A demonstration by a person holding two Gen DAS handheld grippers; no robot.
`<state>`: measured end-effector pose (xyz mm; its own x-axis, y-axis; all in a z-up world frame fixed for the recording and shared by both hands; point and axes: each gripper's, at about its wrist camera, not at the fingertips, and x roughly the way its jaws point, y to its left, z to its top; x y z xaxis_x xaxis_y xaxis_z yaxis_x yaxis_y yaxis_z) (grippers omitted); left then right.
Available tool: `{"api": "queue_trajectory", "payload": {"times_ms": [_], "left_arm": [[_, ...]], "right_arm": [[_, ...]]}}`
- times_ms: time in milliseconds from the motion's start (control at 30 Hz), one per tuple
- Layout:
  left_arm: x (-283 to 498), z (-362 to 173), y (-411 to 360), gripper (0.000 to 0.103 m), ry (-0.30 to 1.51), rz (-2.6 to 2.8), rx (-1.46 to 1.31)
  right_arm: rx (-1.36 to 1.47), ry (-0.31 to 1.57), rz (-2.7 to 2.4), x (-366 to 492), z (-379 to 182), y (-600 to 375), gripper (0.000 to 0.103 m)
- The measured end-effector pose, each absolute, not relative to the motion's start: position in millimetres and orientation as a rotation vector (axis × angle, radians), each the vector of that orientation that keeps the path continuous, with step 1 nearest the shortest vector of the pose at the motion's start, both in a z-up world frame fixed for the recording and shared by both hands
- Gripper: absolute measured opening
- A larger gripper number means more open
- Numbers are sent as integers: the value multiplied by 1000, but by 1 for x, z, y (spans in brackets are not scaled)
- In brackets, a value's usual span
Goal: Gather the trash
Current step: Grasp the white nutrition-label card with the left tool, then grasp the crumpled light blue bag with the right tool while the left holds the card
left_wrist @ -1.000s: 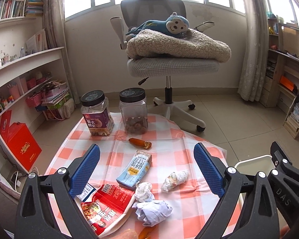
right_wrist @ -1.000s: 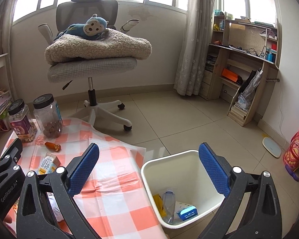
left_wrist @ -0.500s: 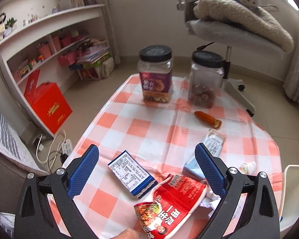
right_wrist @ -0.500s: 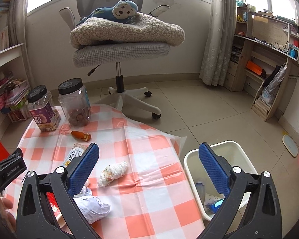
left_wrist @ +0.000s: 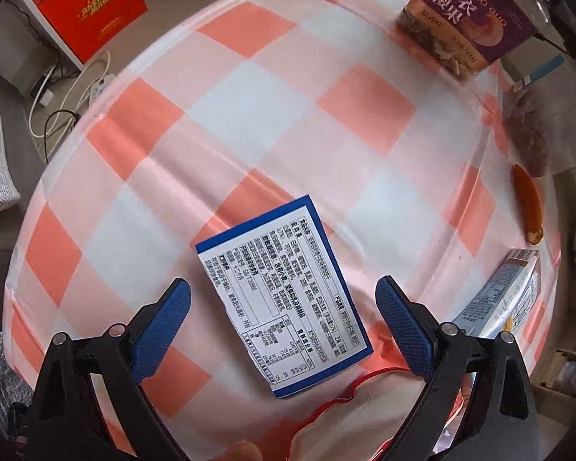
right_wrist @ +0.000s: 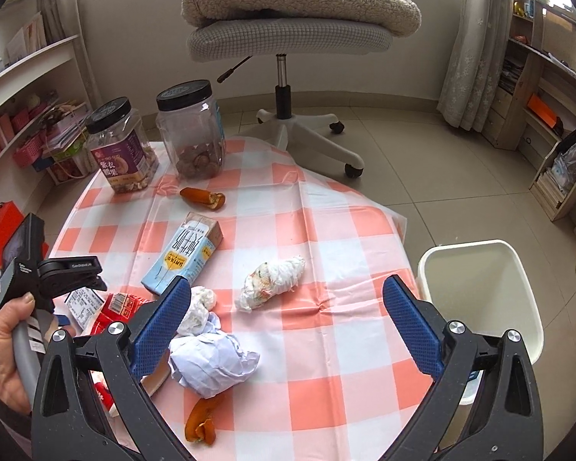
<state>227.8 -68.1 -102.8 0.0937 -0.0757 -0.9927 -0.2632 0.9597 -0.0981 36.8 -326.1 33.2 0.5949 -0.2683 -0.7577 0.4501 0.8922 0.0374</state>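
Observation:
My left gripper [left_wrist: 284, 292] is open and hovers close over a flat white packet with a blue border [left_wrist: 284, 299], one finger on each side of it. A red snack bag [left_wrist: 364, 403] lies just below the packet. My right gripper [right_wrist: 288, 292] is open above the checked tablecloth [right_wrist: 326, 230], holding nothing. Between and ahead of its fingers lies a rolled tissue wad [right_wrist: 274, 282]. Crumpled white paper [right_wrist: 211, 361] and a small tissue [right_wrist: 199, 307] sit by its left finger. A blue milk carton [right_wrist: 184, 257] and two orange peels [right_wrist: 203, 198] [right_wrist: 201, 422] also lie on the cloth.
A white bin [right_wrist: 480, 299] stands on the floor right of the table. Two black-lidded jars [right_wrist: 123, 150] [right_wrist: 192, 130] stand at the far edge. An office chair [right_wrist: 288, 38] is behind. A hand [right_wrist: 4, 338] holds the left gripper's handle. A red box [left_wrist: 88, 4] and cables lie left.
The left gripper dropped low and moved left over the flat packet. The right gripper swung left from over the bin to above the table's trash.

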Motion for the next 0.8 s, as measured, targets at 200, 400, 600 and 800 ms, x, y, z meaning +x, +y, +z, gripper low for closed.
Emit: {"api": "queue_trajectory", "payload": {"times_ms": [200, 400, 600, 800], "left_arm": [[221, -86, -84, 58, 1428, 31, -175], [203, -40, -75, 58, 1326, -20, -174], [173, 33, -75, 58, 1161, -162, -187], [155, 49, -83, 58, 1133, -263, -157]], "right_arm": [[288, 910, -347, 46, 19, -316, 96], [356, 960, -316, 46, 10, -321, 96], [474, 1050, -269, 49, -16, -324, 96], [837, 1157, -221, 46, -71, -329, 96]]}}
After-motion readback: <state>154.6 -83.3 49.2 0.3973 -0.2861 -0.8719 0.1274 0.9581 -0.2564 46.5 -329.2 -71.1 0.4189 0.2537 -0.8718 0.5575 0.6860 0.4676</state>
